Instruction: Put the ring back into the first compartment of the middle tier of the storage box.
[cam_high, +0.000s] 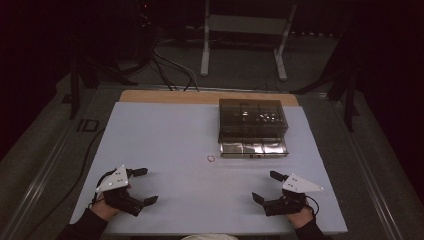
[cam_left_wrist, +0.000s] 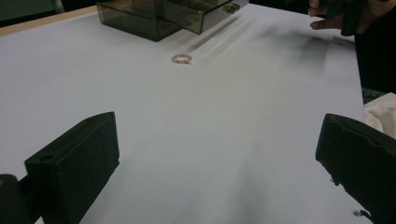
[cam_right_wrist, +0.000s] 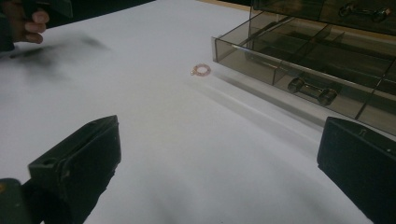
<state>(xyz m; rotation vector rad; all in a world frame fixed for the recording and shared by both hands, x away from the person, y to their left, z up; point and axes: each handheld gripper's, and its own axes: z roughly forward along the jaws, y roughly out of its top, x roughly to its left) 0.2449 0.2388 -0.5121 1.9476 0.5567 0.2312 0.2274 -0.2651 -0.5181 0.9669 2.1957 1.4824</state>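
Ring (cam_high: 211, 159) lies flat on worktop (cam_high: 165, 135), centre of high view, just below and left of smoked box (cam_high: 252, 119) with bottom drawer (cam_high: 254, 148) pulled out. Ring apart from drawer front, nothing touching it. Left gripper (cam_high: 143, 186) at lower left, jaws wide apart, empty, well apart from ring. Right gripper (cam_high: 267, 186) at lower right, jaws likewise spread, empty. Both held low over worktop near front edge.

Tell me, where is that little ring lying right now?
In the high view the ring lies flat on the white table, near its middle, just left of the smoky box's open drawer and apart from it.
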